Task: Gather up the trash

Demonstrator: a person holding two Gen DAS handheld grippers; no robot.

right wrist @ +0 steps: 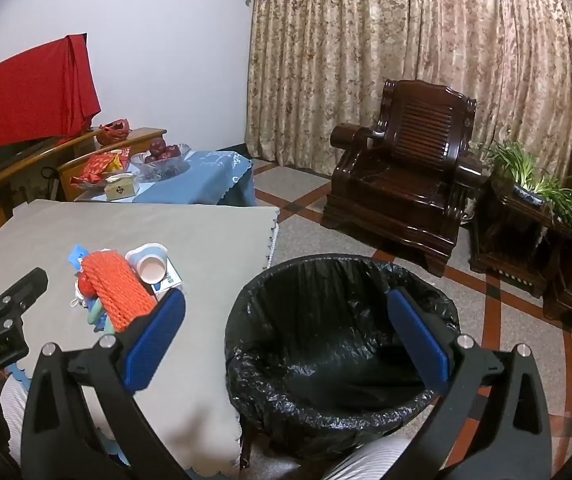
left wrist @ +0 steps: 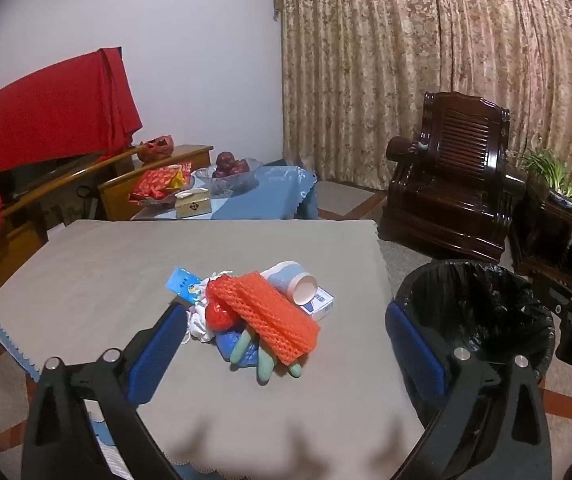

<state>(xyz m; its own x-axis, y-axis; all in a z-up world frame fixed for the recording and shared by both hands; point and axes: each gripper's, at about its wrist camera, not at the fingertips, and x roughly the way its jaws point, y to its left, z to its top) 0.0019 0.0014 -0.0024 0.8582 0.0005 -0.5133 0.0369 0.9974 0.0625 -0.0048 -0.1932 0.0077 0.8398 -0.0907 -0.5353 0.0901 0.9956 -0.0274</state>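
Both grippers hang released, holding nothing: the left gripper (left wrist: 286, 344) faces the trash pile (left wrist: 262, 312) mid-tabletop, the right gripper (right wrist: 286, 332) over the lined bin (right wrist: 338, 344) (standing handily beside the tabletop's right edge).

Dark carved wood armchair (right wrist: 402, 176) on speckled floor (right wrist: 498, 288) w/ red inlay lines. Behind it, floor-length floral curtains (right wrist: 386, 48); left of chair, plain white wall (right wrist: 158, 52); right, potted plant (right wrist: 526, 184) on dark side table. Dim indoor light.
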